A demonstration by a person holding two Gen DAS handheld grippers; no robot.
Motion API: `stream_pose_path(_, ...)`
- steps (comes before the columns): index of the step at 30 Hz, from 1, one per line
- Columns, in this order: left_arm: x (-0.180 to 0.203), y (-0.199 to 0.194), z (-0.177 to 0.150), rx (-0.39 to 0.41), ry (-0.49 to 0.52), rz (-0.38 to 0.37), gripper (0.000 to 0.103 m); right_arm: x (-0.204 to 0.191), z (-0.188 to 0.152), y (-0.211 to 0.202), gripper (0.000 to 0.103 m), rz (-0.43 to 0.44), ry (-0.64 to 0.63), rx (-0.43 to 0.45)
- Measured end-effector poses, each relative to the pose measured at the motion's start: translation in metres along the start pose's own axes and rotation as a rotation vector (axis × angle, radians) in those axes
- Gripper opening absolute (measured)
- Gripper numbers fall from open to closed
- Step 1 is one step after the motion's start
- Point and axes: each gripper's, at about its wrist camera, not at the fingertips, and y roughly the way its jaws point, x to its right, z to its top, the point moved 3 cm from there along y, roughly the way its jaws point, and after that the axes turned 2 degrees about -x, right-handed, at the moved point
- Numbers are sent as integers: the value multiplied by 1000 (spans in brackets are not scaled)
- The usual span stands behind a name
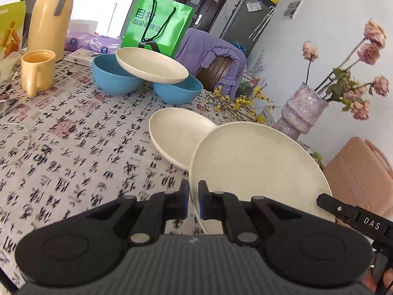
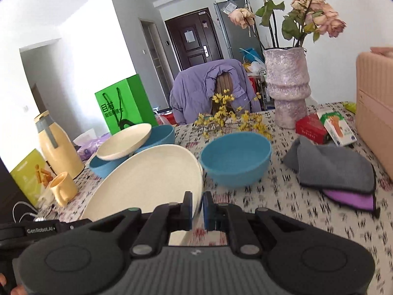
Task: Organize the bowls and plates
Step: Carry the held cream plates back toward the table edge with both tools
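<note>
Both grippers are clenched on the rim of one large cream plate: the left gripper pinches its near-left edge, and the right gripper pinches the opposite edge, so the plate hangs tilted between them above the desk. Whether its far edge touches the smaller cream plate lying just ahead of the left gripper is hard to tell through the motion blur.

The plate looks like light, stiff moulded ware with a matte speckled surface, probably not very slippery and likely tougher than ceramic. Its thin raised rim is the natural place to pinch, and a two-sided hold suits its wide span, since one edge grip alone would let it swing.

Further ahead of the left gripper, another cream plate rests slanted across two blue bowls. A third blue bowl sits just ahead and right of the right gripper. The bowls look equally light and rigid; their rims would take a pinch over the wall.
</note>
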Motion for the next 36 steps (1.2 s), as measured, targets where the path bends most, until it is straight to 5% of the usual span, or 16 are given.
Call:
stream_pose_path(15, -34, -53, -114, 16, 66, -37, 8, 3, -154, -56, 9, -58, 18, -53)
stream_pose_path(29, -54, -35, -114, -49, 28, -30, 8, -3, -164, -44, 10, -75, 8, -91)
stream_pose_path(36, -95, -39, -98, -43, -11, -1, 8, -36, -156, -21, 10, -48, -42, -120)
